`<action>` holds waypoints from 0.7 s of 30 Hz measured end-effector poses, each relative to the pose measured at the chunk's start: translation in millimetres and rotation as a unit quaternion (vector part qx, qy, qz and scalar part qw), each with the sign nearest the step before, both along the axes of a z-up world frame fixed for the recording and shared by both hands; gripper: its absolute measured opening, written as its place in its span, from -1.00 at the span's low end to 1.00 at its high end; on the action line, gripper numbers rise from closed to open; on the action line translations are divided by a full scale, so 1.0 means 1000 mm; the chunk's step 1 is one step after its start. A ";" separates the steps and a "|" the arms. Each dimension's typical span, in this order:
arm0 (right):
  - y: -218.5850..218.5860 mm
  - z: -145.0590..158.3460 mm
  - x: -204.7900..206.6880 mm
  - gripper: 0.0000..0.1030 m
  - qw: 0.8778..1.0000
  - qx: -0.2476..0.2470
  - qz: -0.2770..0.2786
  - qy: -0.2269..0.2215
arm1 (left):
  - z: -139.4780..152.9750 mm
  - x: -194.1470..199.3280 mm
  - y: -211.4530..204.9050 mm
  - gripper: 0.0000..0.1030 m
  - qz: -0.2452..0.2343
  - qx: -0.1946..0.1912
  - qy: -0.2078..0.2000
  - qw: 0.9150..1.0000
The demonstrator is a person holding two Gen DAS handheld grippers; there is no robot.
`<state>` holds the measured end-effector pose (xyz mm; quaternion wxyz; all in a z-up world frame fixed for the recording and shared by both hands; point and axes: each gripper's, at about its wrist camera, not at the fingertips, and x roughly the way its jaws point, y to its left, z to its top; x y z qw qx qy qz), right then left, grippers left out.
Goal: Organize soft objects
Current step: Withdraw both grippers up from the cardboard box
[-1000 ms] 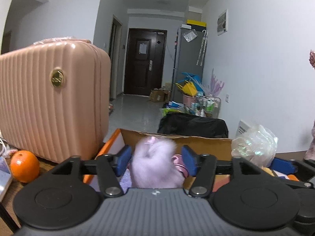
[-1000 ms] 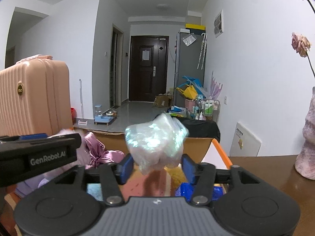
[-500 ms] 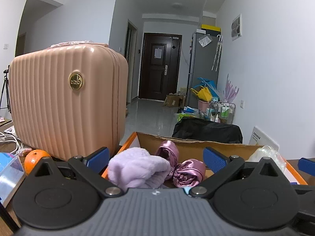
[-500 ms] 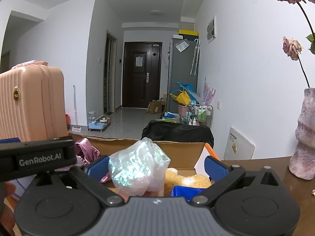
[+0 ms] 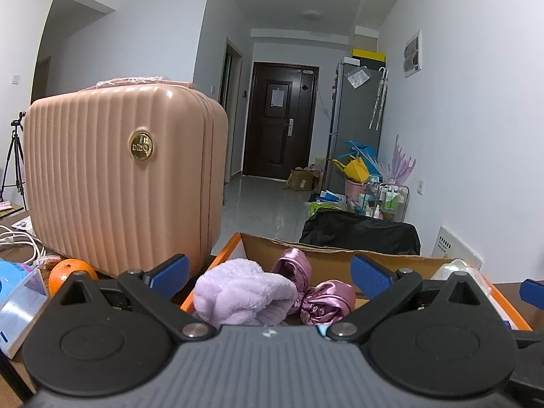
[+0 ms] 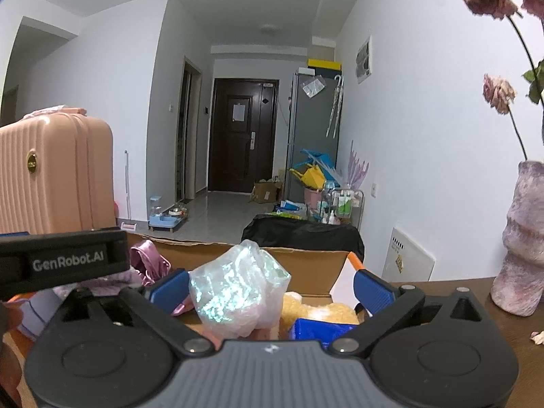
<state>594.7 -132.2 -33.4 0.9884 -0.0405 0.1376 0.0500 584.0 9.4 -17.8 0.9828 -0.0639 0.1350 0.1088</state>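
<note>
A cardboard box point(image 5: 336, 259) with orange flaps sits on the table in front of both grippers. In it lie a fluffy lilac plush point(image 5: 243, 294) and a shiny purple satin piece point(image 5: 319, 301). My left gripper point(image 5: 268, 273) stands wide open above them, its blue pads clear of the plush. In the right wrist view a crinkled iridescent plastic bag point(image 6: 236, 289) rests in the box point(image 6: 306, 261) on a yellow plush point(image 6: 319, 309) and a blue item point(image 6: 318, 329). My right gripper point(image 6: 270, 287) is wide open, pads apart from the bag. The left gripper's black body point(image 6: 64, 263) shows at left.
A pink ribbed suitcase point(image 5: 125, 190) stands left of the box, with an orange point(image 5: 69, 273) and white cables point(image 5: 20, 241) beside it. A mauve vase point(image 6: 520, 238) with dried roses stands at right on the brown table point(image 6: 523, 343). A hallway with clutter lies beyond.
Both grippers opened wide. The lilac plush left the left jaws and the plastic bag left the right jaws; both now lie in the box.
</note>
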 end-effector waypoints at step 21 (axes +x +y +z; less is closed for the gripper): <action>-0.031 -0.002 -0.075 1.00 1.000 0.006 -0.008 -0.017 | 0.003 -0.063 0.003 1.00 0.007 -0.009 -0.005 1.000</action>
